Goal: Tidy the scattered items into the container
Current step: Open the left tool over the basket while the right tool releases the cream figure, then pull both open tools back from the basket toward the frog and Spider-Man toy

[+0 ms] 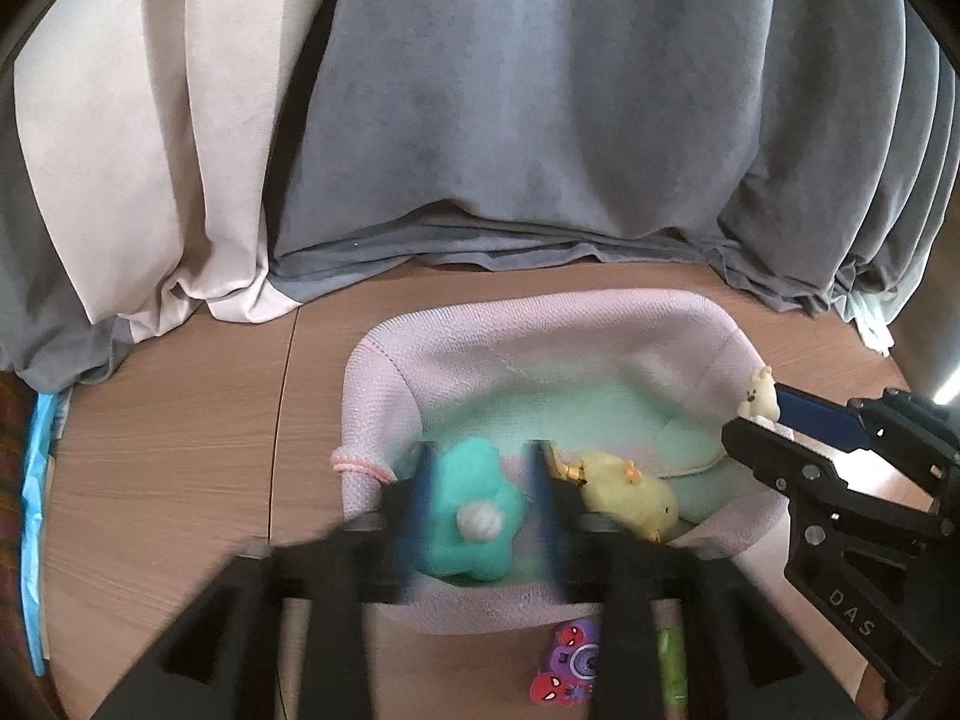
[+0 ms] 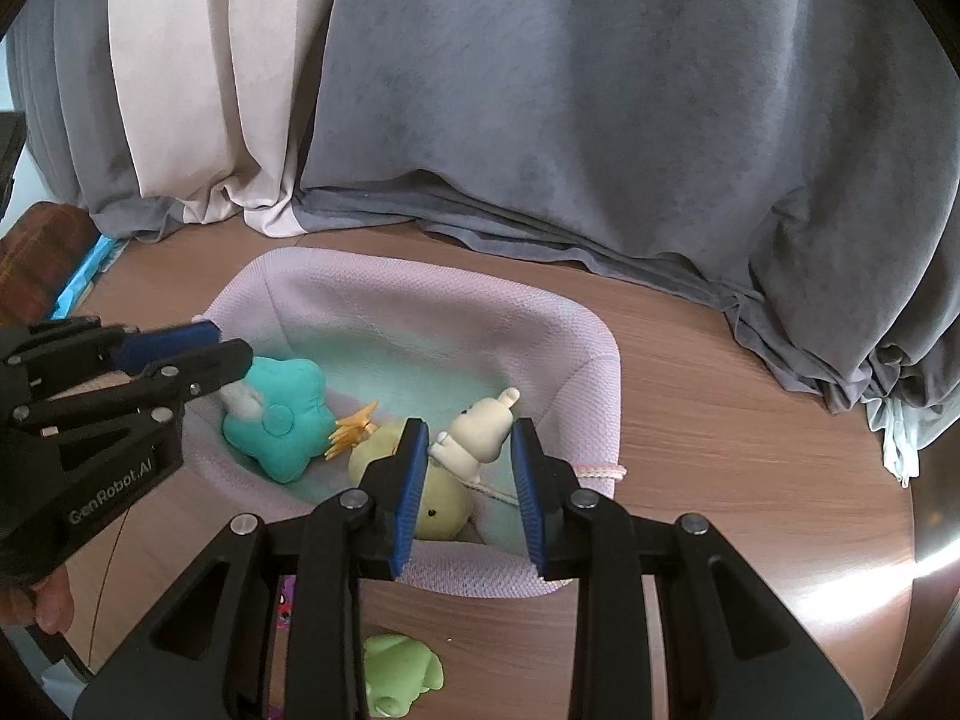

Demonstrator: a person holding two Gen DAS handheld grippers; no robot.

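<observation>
Basket [image 1: 540, 307] beneath down-tilted grippers: left gripper [image 1: 481, 450] agape around teal flower [image 1: 474, 546], right gripper [image 2: 468, 427] tight on cream bunny [image 2: 485, 417]

A teal flower plush [image 2: 282, 429] and yellow chick plush [image 1: 630, 495] lie inside the pink fabric basket [image 2: 420, 288].

**Soft daylight, one blurred gripper**

We see even, diffuse light with faint shadows. Glare streaks the wooden table [image 2: 924, 564] at the right wrist view's edge. The left gripper [image 1: 480, 516] is motion-blurred in its own view. Fisheye bending curves both frames, with dark vignetted corners.
</observation>
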